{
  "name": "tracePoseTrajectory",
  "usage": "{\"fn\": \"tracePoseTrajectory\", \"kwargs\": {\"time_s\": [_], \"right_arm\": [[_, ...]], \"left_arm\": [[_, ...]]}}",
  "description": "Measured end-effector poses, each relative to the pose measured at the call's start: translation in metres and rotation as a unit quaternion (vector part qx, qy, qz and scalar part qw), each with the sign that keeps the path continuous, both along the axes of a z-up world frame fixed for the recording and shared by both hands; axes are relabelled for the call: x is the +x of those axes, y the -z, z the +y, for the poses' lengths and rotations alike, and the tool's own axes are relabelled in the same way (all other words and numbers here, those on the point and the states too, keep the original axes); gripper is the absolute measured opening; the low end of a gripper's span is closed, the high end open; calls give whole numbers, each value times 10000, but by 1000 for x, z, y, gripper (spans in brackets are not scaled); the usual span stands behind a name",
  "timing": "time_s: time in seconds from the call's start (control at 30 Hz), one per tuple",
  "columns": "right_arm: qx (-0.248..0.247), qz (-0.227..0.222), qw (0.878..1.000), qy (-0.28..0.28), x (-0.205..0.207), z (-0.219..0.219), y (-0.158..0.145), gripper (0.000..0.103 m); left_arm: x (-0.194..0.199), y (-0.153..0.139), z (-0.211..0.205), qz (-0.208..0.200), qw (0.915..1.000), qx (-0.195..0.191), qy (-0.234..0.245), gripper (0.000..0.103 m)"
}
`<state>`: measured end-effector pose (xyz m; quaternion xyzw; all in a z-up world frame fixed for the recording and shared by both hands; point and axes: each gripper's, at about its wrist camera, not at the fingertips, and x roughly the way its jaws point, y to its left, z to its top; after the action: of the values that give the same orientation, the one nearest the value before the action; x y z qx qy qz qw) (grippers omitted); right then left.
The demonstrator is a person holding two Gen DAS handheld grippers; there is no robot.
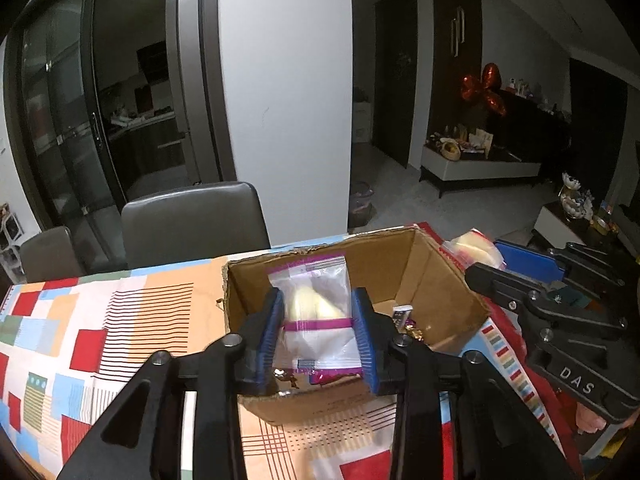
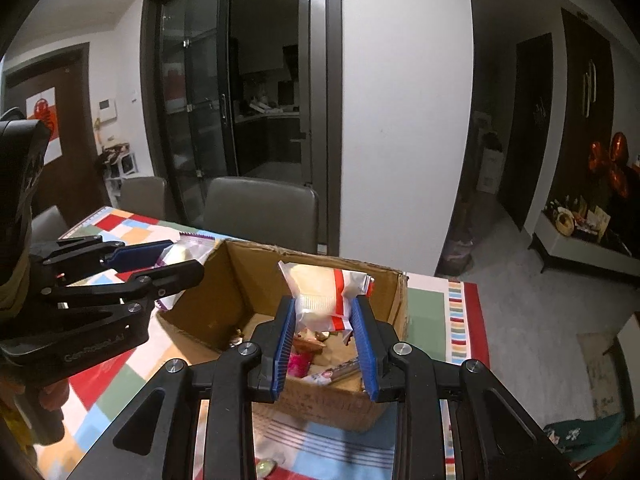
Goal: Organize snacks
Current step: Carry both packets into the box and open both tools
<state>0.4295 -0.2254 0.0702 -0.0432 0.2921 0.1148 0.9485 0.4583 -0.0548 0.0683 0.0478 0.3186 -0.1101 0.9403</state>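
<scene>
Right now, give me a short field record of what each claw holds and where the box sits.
left claw: shut on purple-striped snack bag, held over the box
right claw: shut on red-striped snack bag, held over the box
cardboard box: open, on the patterned tablecloth
box contents: a few small wrapped snacks on the bottom
behind table: grey chairs

Setting: a home, open dining and living area. Dining table (image 1: 120, 320) under a colourful patchwork cloth, near. 2 grey padded chairs (image 1: 196, 224) at its far edge. Glass sliding doors (image 2: 192, 92) open onto a dim kitchen, far left. Low white console (image 1: 480, 168) crowded with ornaments and red foil balloons (image 1: 484, 88), far right.
</scene>
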Motion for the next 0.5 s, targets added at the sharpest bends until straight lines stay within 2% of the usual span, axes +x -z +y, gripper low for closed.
{"fn": "tracePoseTrajectory", "kwargs": {"time_s": [0.03,0.07,0.1,0.2,0.37,0.5], "right_arm": [[-2,25,10000,-3,3,0,1,34],[0,47,10000,1,5,0,2,43],[4,78,10000,53,6,-1,3,47],[45,111,9999,84,4,-3,4,48],[124,123,9998,83,-12,-6,5,48],[169,128,9997,94,-37,-7,5,48]], "left_arm": [[2,0,-3,15,10000,29,-29,42],[3,1,-2,13,10000,48,-82,48],[3,0,-2,-3,10000,36,-92,51],[-6,0,-2,-52,9999,66,-70,57],[-34,-5,-7,-263,9995,198,-3,60],[-63,-10,-7,-338,9994,64,81,60]]}}
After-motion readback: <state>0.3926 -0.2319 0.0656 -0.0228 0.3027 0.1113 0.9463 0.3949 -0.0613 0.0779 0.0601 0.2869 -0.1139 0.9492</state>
